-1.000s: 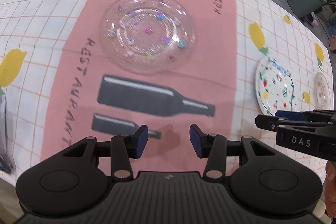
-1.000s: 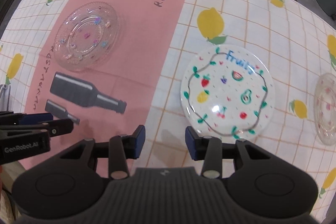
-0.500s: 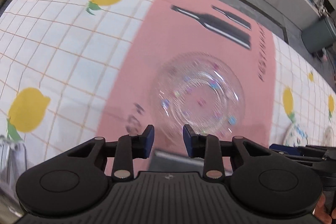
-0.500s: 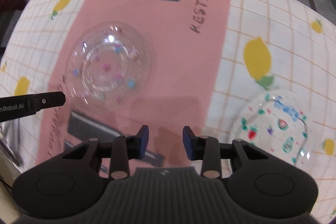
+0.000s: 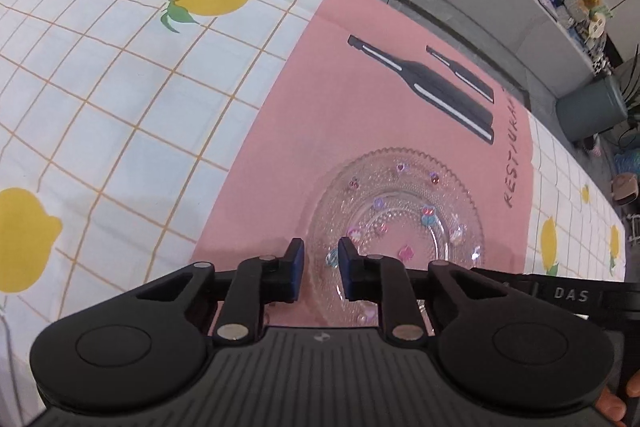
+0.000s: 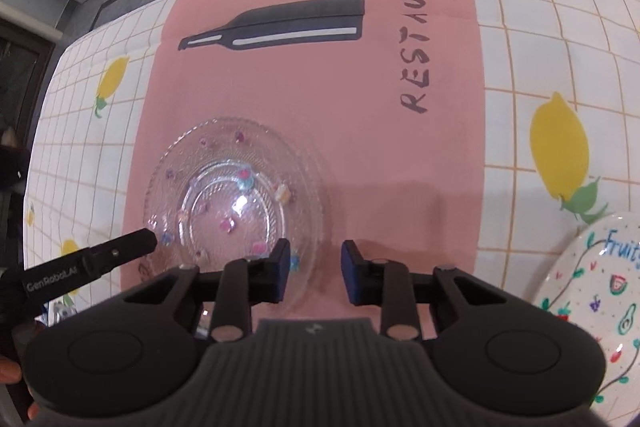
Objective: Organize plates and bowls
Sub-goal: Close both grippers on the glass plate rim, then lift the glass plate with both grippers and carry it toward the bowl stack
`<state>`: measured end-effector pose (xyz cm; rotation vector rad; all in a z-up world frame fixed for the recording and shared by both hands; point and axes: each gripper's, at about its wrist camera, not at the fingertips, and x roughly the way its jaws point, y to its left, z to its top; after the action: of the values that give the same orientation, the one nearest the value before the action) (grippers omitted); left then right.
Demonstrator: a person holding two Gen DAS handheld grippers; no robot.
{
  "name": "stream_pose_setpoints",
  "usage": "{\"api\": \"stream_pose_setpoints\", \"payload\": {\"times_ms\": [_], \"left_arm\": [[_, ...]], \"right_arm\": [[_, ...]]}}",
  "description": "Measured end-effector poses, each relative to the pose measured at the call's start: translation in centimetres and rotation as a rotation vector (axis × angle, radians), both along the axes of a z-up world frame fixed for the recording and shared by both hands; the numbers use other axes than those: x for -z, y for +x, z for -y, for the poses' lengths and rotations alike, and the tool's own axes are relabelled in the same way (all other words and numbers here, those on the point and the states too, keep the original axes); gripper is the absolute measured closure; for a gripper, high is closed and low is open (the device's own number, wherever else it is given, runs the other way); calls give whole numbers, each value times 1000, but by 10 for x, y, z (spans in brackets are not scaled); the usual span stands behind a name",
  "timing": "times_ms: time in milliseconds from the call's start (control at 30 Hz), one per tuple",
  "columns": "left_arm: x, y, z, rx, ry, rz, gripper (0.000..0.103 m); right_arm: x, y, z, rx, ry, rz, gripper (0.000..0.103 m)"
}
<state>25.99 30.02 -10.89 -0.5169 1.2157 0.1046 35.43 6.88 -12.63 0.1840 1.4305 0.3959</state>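
On the pink restaurant-print placemat (image 5: 360,115) lies the clear, beaded glass plate with coloured charms (image 5: 400,223). Your left gripper (image 5: 321,269) straddles its left rim, jaws just closing but still apart, pads not yet pressing. Your right gripper (image 6: 314,269) straddles the right rim likewise. A white fruit-painted plate (image 6: 592,307) sits well right.

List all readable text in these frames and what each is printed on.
"RESTAURANT": pink placemat.
"Fruit", cut off by the frame: painted white plate.
"GenRobot.AI": left gripper.
"DAS": right gripper.
Items on the background shelf: too small to read.
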Motion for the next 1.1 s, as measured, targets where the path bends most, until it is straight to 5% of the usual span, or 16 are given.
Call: {"api": "stream_pose_setpoints", "payload": {"times_ms": [300,1100], "left_arm": [[12,3,1,-7,-14,13,85],[-24,-38,36,30,23,52,90]], "right_arm": [[9,4,1,31,61,-19,91],[-17,-25,25,19,42,45,96]]}}
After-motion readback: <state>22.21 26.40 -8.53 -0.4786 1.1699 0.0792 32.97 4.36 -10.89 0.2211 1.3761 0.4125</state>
